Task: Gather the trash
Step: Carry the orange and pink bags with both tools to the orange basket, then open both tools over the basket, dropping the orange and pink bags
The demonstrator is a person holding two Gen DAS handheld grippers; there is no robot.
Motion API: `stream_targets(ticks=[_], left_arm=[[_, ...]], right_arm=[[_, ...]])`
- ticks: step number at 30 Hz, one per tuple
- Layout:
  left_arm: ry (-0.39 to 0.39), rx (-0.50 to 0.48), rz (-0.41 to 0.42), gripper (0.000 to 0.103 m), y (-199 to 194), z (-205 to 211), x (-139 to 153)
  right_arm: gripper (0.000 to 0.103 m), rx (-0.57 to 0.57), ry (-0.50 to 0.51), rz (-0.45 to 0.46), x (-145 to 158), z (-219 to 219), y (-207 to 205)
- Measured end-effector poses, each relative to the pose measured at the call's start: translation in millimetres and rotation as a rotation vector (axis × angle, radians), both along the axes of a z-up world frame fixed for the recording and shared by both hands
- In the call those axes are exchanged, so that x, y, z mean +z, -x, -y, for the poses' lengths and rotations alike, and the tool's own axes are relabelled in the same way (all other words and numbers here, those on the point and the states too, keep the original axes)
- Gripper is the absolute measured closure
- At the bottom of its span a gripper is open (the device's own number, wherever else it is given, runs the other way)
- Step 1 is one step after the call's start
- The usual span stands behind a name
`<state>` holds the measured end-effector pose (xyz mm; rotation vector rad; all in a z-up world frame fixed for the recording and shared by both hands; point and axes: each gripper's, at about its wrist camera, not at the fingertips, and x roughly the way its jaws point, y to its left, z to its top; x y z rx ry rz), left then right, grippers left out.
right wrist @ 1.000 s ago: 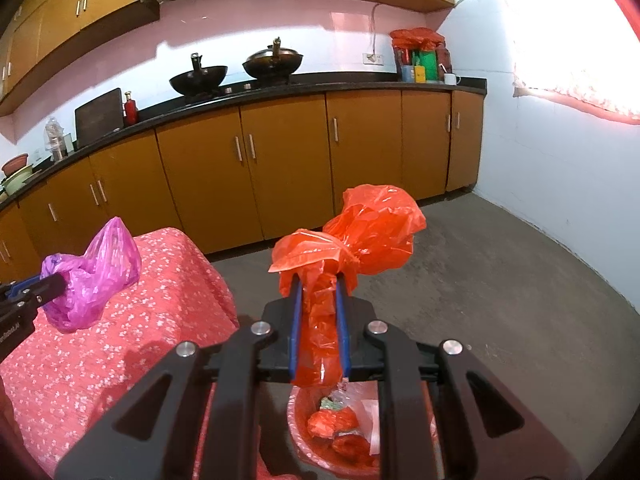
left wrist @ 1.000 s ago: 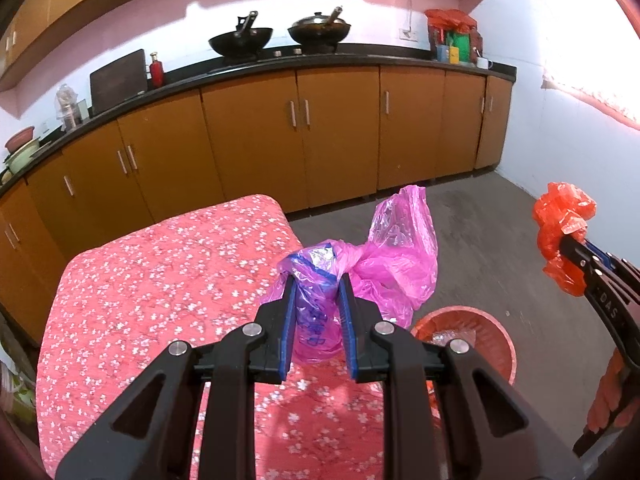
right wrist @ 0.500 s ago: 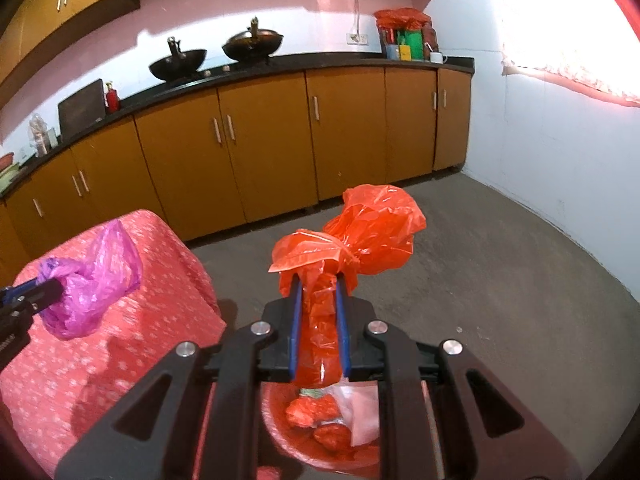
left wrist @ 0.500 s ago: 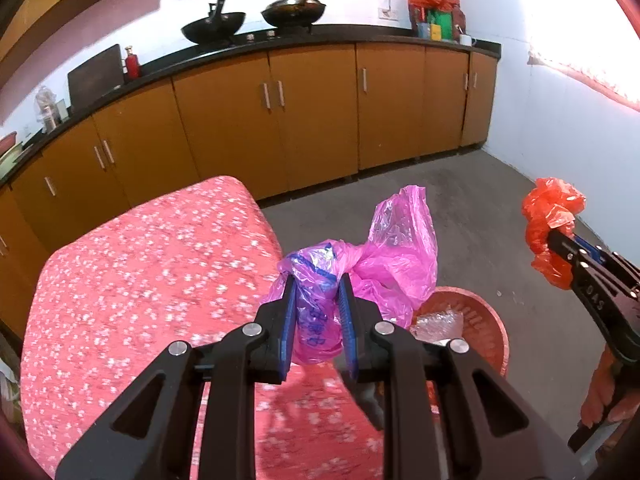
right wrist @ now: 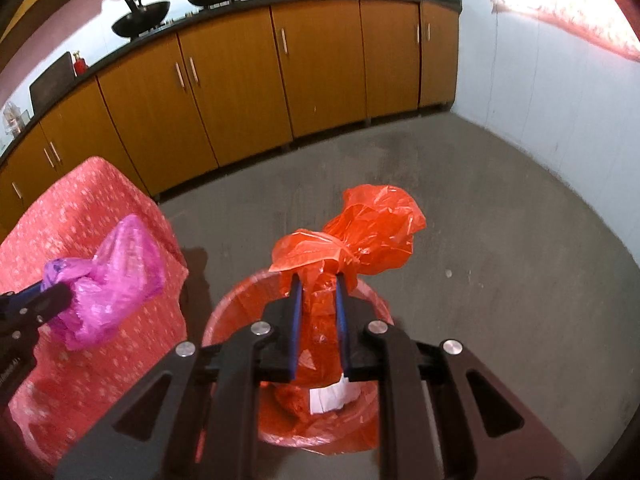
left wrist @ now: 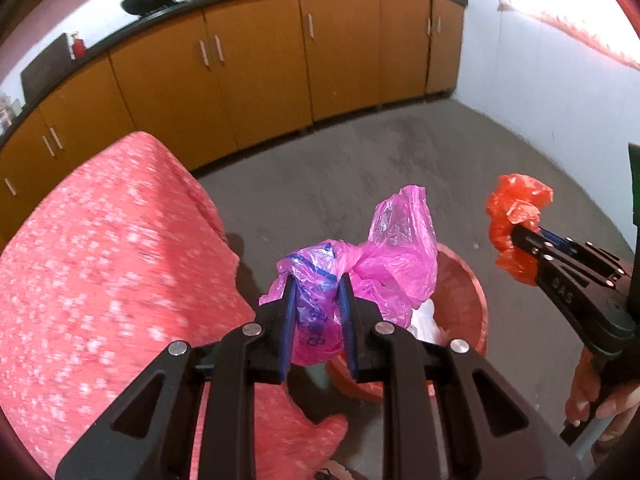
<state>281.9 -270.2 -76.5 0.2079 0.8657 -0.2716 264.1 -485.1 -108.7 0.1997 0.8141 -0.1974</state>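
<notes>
Pink bag [left wrist: 384, 264], pinched by the left gripper [left wrist: 318, 320], and orange bag [right wrist: 360, 236], pinched by the right gripper [right wrist: 318, 320], hang over the red bin [right wrist: 224, 320]. Both look light, soft and slippery; the bunched necks seem best to grasp.

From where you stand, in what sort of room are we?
Most likely a home kitchen: orange-brown cabinets run under a dark countertop, and two black woks sit on it. A table with a pink floral cloth stands nearby.
</notes>
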Motion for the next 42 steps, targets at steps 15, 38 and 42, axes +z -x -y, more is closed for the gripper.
stream_targets(ticks=[15,38,42], left_arm=[[-0.022,-0.012,-0.12,0.08,-23,35,-55],[0.103,0.066,0.035,0.052,13,-34,19],[0.111,0.079,0.152,0.036,53,-73,52]], right_arm=[[0.081,0.028,-0.064,-0.037,-39,11,-24],[0.017,-0.079,0.068,0.155,38,-5,62],[0.004,-0.114,0.125,0.246,78,-25,107]])
